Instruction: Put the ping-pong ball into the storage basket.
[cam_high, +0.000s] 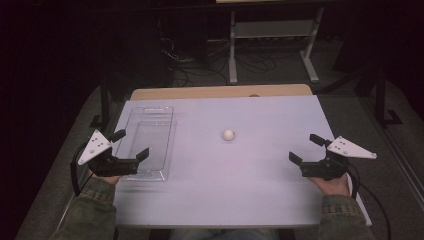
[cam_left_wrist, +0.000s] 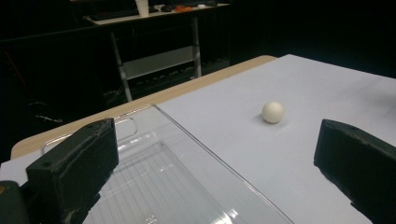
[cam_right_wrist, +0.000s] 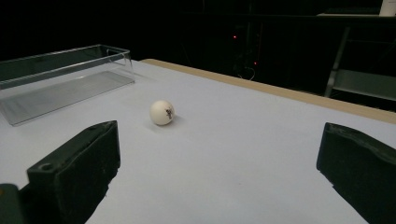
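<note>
- Left gripper (cam_high: 130, 143) at about 8 o'clock on the table (cam_high: 260, 200), jaws spread wide, nothing between them, hovering at the near end of the clear plastic tray (cam_high: 150, 131).
- In the left gripper view, one jaw over the tray (cam_left_wrist: 196, 186), the other over bare white surface; contact with the tray impossible to judge.
- Right gripper (cam_high: 306, 148) at about 4 o'clock, jaws just as wide apart, empty, touching nothing that can be made out.
- White ball (cam_high: 229, 134) near the table's middle, toward 12 o'clock from centre, well apart from both grippers and lying between them.
- Same ball (cam_left_wrist: 273, 112) ahead of the left gripper's jaws, just beyond the tray's long edge.
- Ball (cam_right_wrist: 162, 112) in the right gripper view carrying a small dark mark on its side, too small to read; tray (cam_right_wrist: 65, 79) beyond it at 10 o'clock.
- No legible brand or writing on tray or grippers.
- White surface bare around the ball on every side; wooden edge strip (cam_high: 220, 92) running along the far side at 12 o'clock.
- Tray empty, lying lengthwise along the left side from 9 to 11 o'clock.
</note>
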